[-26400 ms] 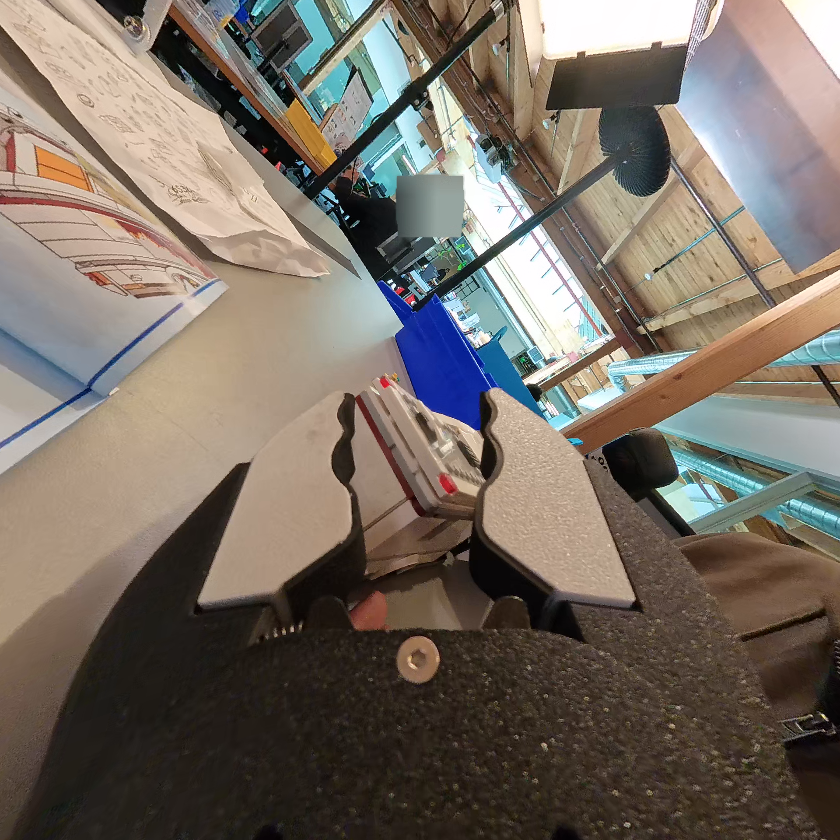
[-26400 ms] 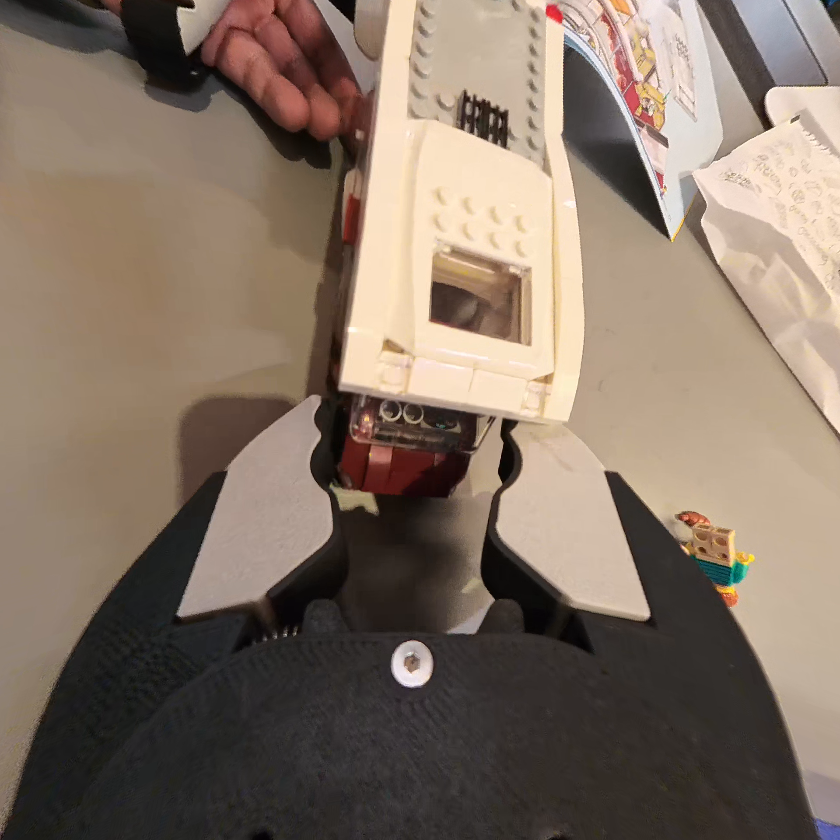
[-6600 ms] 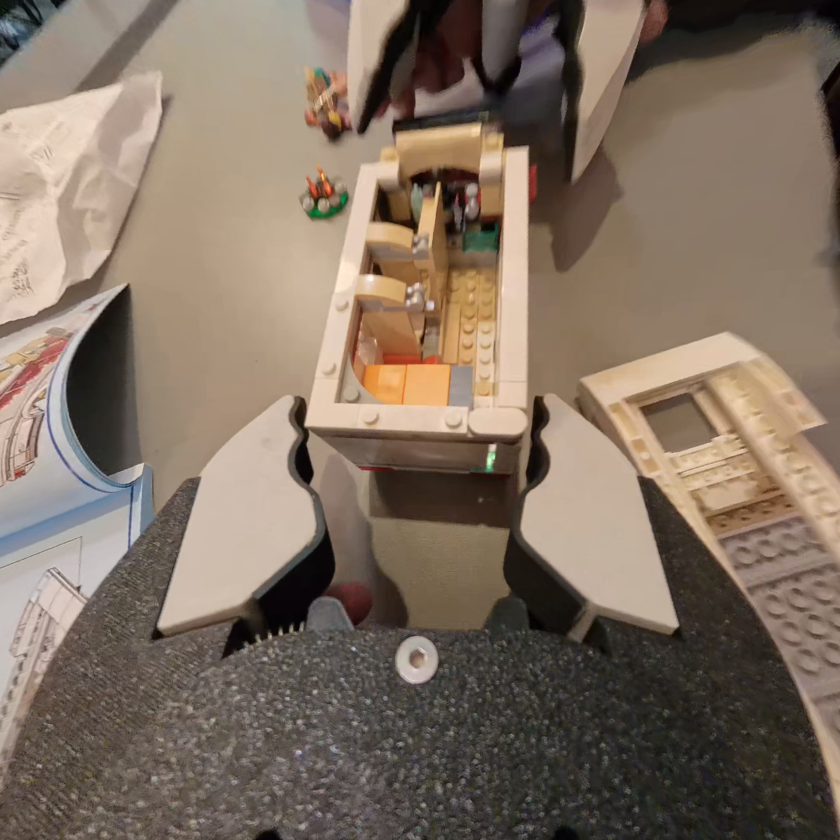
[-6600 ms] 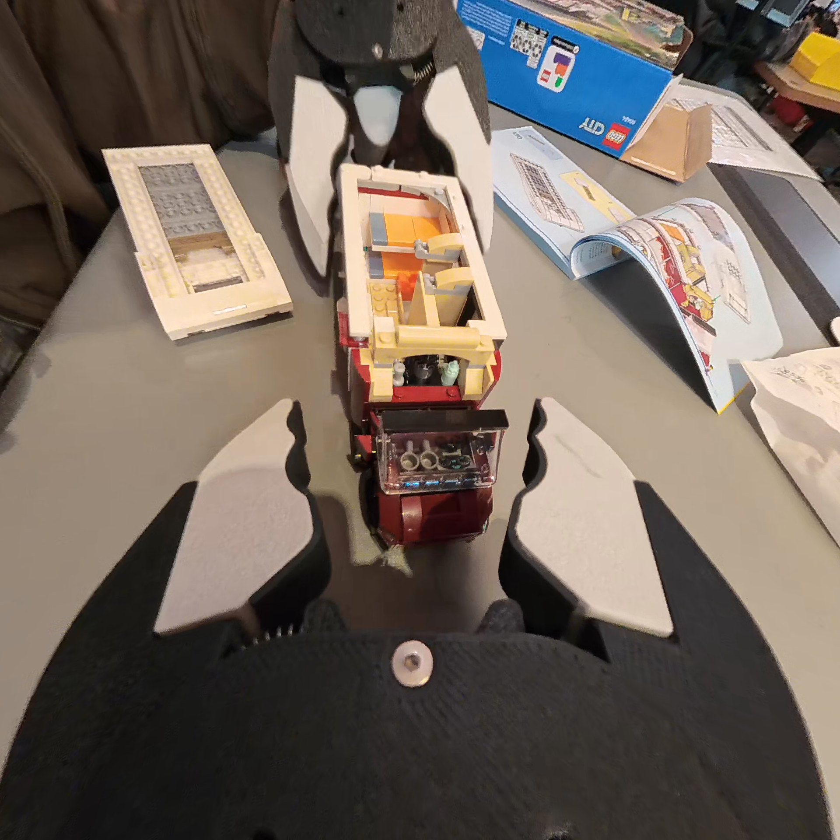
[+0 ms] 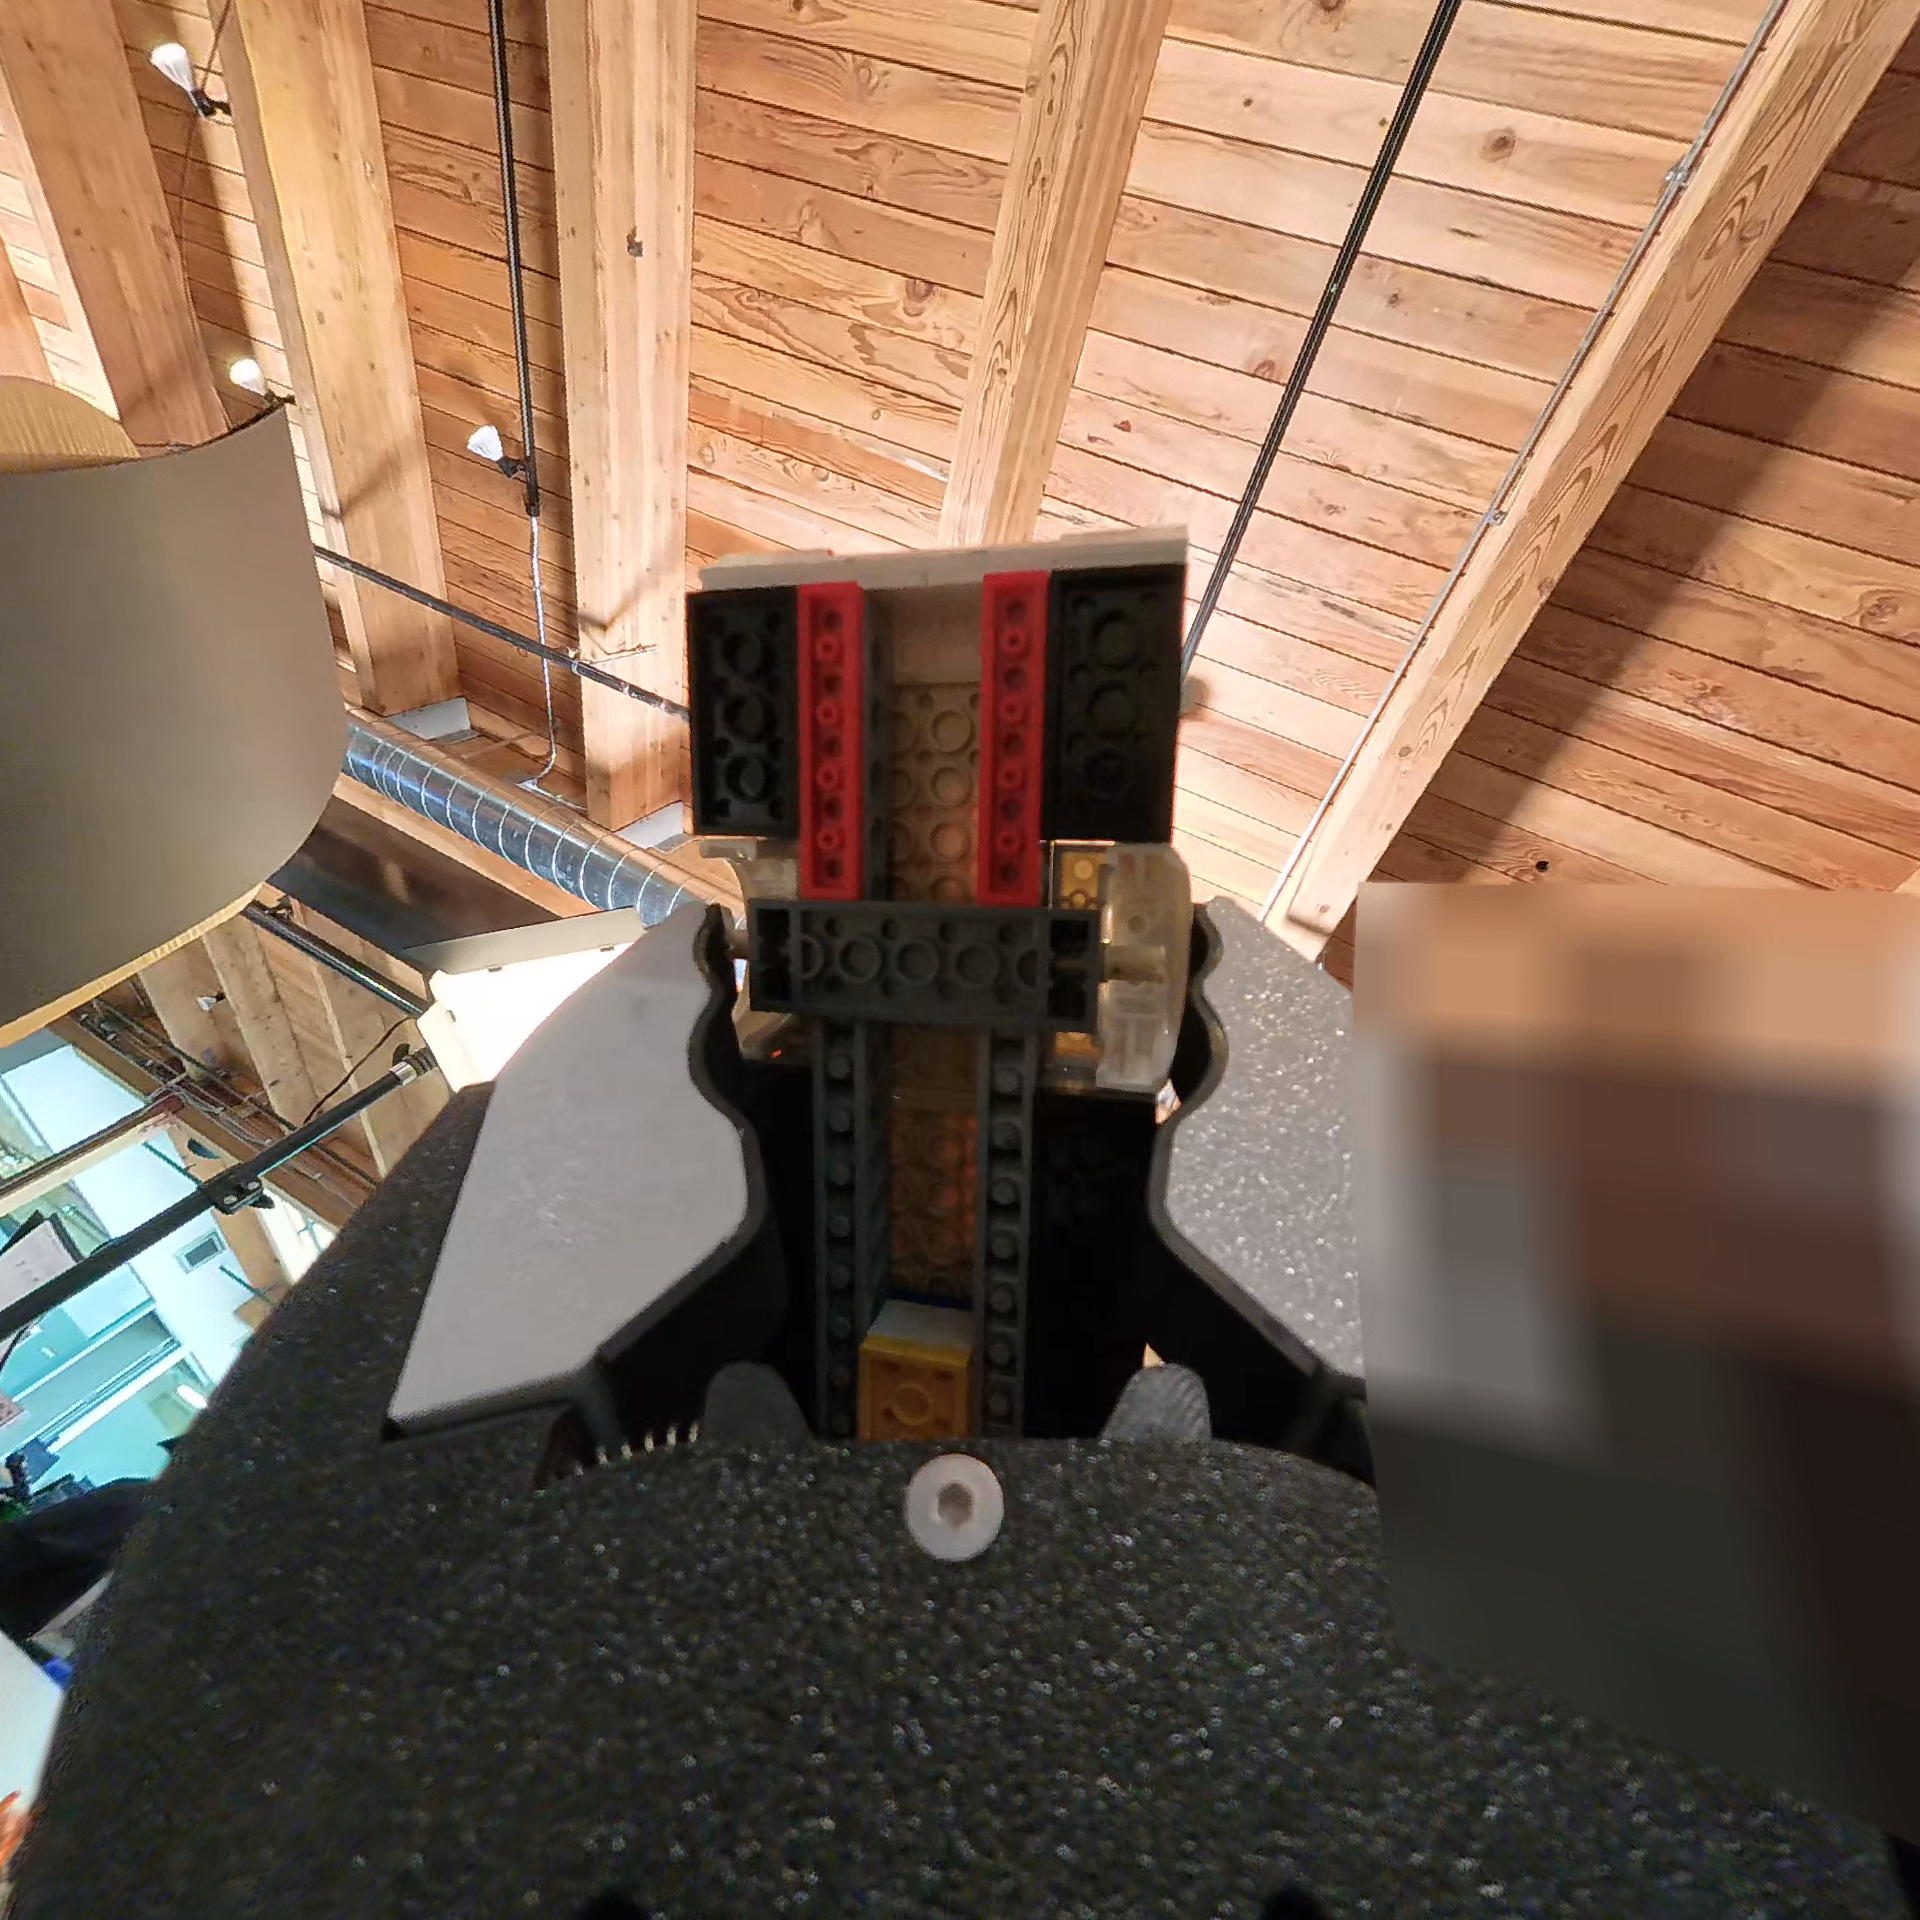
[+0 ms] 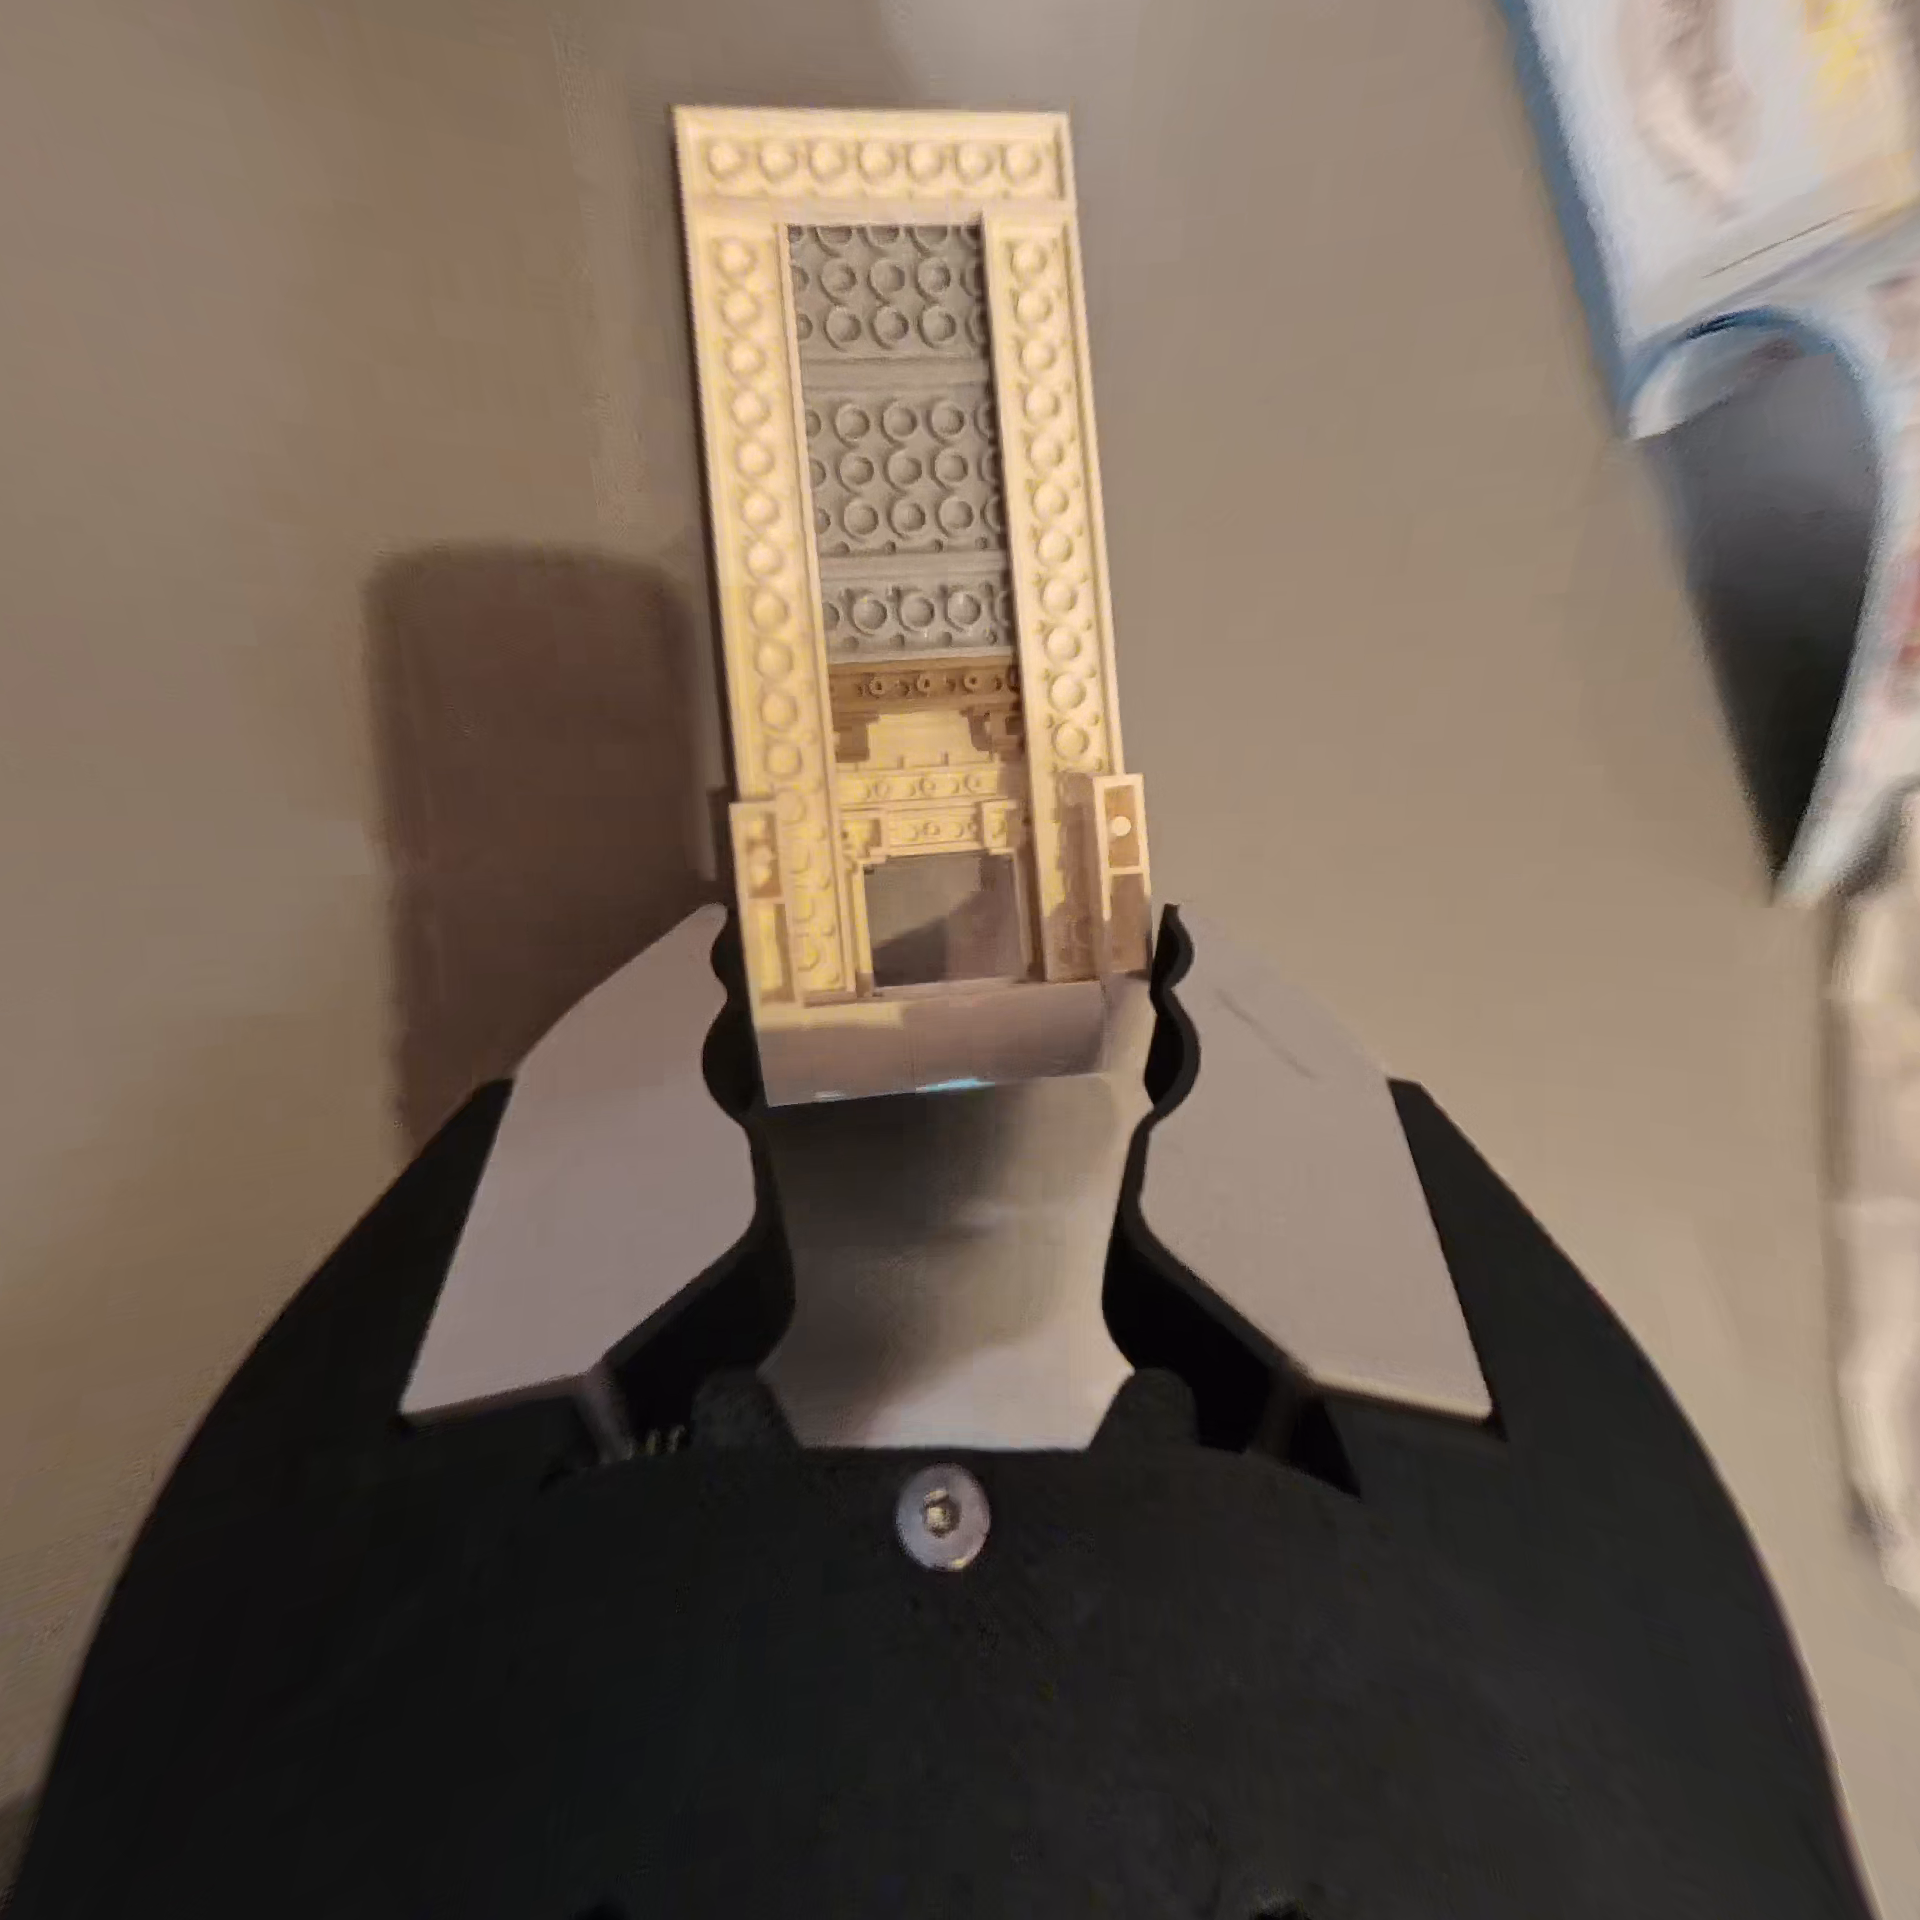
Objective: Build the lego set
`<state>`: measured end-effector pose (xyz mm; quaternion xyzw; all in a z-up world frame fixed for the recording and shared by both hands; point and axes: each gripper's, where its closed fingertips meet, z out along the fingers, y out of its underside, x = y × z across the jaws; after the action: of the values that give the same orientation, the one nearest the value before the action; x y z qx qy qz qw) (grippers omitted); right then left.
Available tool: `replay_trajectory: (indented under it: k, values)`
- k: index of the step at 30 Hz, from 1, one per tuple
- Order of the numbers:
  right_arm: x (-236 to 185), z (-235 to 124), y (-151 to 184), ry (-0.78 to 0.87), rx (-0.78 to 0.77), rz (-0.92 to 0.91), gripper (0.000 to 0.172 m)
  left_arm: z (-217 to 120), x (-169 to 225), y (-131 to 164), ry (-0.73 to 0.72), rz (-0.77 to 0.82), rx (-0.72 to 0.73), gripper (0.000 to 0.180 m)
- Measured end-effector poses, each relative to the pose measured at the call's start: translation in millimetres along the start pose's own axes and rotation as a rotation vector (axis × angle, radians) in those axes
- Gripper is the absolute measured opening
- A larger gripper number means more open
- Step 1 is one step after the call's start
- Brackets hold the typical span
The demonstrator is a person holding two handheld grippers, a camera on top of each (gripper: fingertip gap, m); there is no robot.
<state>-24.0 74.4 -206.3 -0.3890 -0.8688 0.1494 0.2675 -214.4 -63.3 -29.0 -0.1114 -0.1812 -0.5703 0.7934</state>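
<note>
A brick-built vehicle body is pinched underside-up by the left fingers, its cream roof panel by the right fingers; either could slip if tilted.

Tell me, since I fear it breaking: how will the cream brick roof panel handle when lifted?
The roof panel probably stays stiff but may shed bricks, being many joined pieces. Held by one end between the right gripper fingers, its length likely levers downward.

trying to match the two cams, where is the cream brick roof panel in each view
Left wrist view: not in it; the left gripper holds a brick vehicle underside-up against a wooden ceiling.
Right wrist view: centre, the cream roof panel stretches up from the right gripper, underside showing, over a grey table.
Shared landmark: none visible in both views.
</note>
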Motion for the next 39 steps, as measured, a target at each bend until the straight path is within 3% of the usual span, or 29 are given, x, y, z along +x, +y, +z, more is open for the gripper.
replay_trajectory:
  k: [5,9,12,14,24,34,37,39]
  values:
    - [43,-32,3,0.491,-0.134,-0.291,0.074,-1,0,-1,-0.005,0.011,0.003,0.083]
    - [56,-58,-7,0.853,-0.265,-0.730,0.074,-1,0,0,-0.007,0.015,-0.001,0.083]
    - [41,-56,-14,0.997,-0.298,-1.101,0.074,-1,0,1,-0.007,0.017,-0.005,0.083]
    - [24,-48,-15,0.996,-0.258,-1.231,0.074,-1,-1,2,-0.008,0.016,-0.006,0.083]
    - [2,-38,-12,0.776,-0.190,-1.474,0.075,0,-1,5,-0.016,0.022,-0.024,0.083]
    - [-18,-25,0,0.510,-0.219,-1.448,0.079,-2,-2,9,-0.003,-0.028,0.001,0.083]
    - [-18,-30,3,0.410,-0.249,-1.351,0.084,-2,-2,13,0.015,-0.057,0.013,0.083]
    - [-15,-32,13,0.323,-0.301,-1.183,0.083,-2,-2,16,0.013,-0.061,0.007,0.083]
